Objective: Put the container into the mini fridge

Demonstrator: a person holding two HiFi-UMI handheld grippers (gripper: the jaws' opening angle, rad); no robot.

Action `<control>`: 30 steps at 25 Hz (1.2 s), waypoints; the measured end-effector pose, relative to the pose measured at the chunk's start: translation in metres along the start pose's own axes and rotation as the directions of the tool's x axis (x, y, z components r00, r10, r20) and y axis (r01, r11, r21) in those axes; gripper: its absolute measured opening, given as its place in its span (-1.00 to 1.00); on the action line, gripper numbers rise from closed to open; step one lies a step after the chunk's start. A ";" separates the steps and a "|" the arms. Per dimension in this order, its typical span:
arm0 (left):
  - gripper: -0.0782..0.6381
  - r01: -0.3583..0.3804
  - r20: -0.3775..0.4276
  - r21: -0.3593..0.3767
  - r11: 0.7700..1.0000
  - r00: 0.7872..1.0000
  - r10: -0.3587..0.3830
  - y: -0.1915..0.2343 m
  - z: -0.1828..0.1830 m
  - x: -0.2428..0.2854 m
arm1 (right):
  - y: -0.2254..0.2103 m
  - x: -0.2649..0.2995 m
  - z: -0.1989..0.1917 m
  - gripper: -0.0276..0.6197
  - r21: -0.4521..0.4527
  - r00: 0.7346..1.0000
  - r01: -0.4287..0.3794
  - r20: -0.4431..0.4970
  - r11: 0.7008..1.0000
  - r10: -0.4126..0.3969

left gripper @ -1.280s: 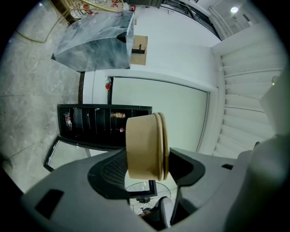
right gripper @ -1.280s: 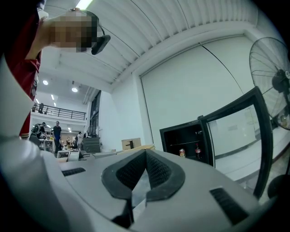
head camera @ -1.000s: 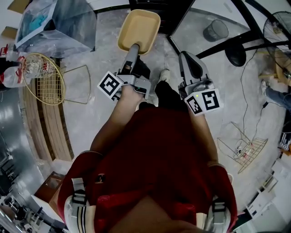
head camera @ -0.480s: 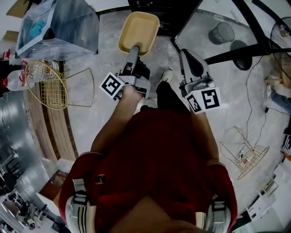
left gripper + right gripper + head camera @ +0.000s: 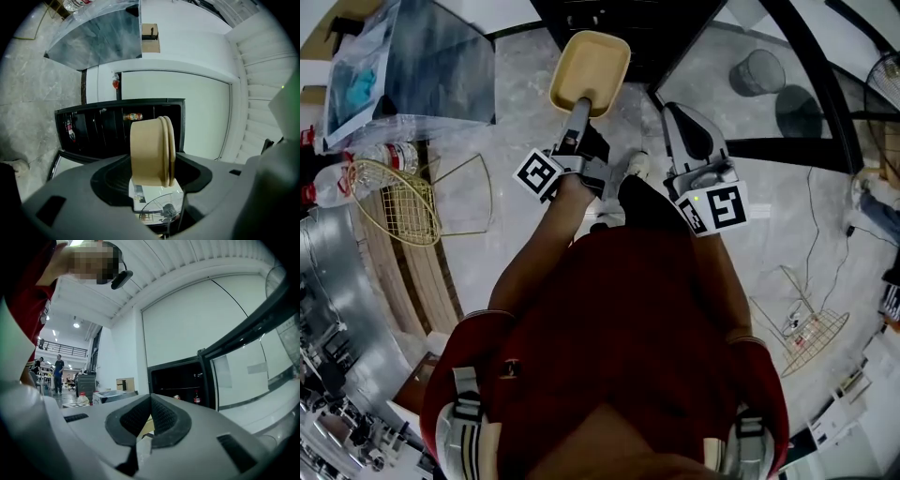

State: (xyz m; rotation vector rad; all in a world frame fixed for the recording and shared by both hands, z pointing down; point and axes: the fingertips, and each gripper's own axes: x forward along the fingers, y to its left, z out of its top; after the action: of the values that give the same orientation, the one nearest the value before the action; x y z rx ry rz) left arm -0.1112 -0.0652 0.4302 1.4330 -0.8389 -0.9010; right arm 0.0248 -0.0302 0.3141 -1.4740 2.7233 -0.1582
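A tan, lidded container (image 5: pixel 589 67) is held out in front of the person, and my left gripper (image 5: pixel 579 99) is shut on its near end. In the left gripper view the container (image 5: pixel 151 150) lies on its side between the grey jaws of the left gripper (image 5: pixel 153 174). Ahead stands the mini fridge (image 5: pixel 117 125) with its dark inside open and bottles on a shelf. The fridge's opening (image 5: pixel 602 17) lies just beyond the container. My right gripper (image 5: pixel 677 114) hangs beside it, shut and empty. The right gripper (image 5: pixel 149 401) points at the fridge (image 5: pixel 177 380).
The fridge's glass door (image 5: pixel 724 58) stands swung open to the right, with a grey bin (image 5: pixel 757 70) seen through it. A plastic-covered box (image 5: pixel 408 61), bottles (image 5: pixel 333 173) and a gold wire basket (image 5: pixel 394 202) are at the left. A wire rack (image 5: pixel 811 328) lies on the floor at the right.
The person has stepped closer to the fridge, and the container has come nearer its opening. Both grippers keep the same hold and spacing.
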 end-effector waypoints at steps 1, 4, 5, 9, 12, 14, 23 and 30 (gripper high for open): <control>-0.03 -0.005 0.000 -0.002 1.000 1.000 0.005 0.007 0.000 0.010 | -0.008 0.006 -0.003 -0.92 0.002 1.000 0.002 -0.004 1.000 -0.002; -0.03 -0.009 0.002 -0.015 1.000 1.000 0.009 0.027 0.000 0.037 | -0.029 0.021 -0.011 -0.92 0.006 1.000 0.003 -0.017 1.000 -0.003; -0.03 -0.007 0.002 -0.020 1.000 1.000 0.007 0.034 -0.001 0.045 | -0.035 0.025 -0.014 -0.92 0.007 1.000 0.002 -0.021 1.000 -0.002; -0.03 -0.018 -0.001 -0.029 0.999 1.000 0.018 0.062 -0.005 0.073 | -0.059 0.037 -0.028 -0.92 0.004 0.999 0.010 -0.040 1.000 -0.010; -0.03 -0.042 0.002 -0.032 0.999 0.999 0.042 0.085 -0.006 0.093 | -0.078 0.047 -0.039 -0.92 -0.006 0.998 0.017 -0.062 1.000 -0.017; -0.03 -0.051 0.002 -0.028 0.998 0.999 0.051 0.098 -0.005 0.107 | -0.089 0.056 -0.046 -0.92 -0.009 0.997 0.015 -0.075 1.000 -0.016; -0.03 -0.064 0.008 -0.013 0.998 0.998 0.065 0.153 -0.005 0.163 | -0.125 0.081 -0.081 -0.92 -0.010 0.996 0.016 -0.091 1.000 -0.017; -0.03 -0.095 -0.006 0.017 0.995 0.995 0.095 0.190 0.001 0.194 | -0.129 0.092 -0.114 -0.92 0.035 0.992 0.023 -0.128 0.999 -0.019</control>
State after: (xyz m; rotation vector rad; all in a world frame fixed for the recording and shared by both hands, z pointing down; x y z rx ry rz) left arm -0.0243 -0.2492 0.6096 1.3975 -0.9034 -0.8181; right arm 0.0722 -0.1695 0.4430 -1.5343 2.7869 -0.3120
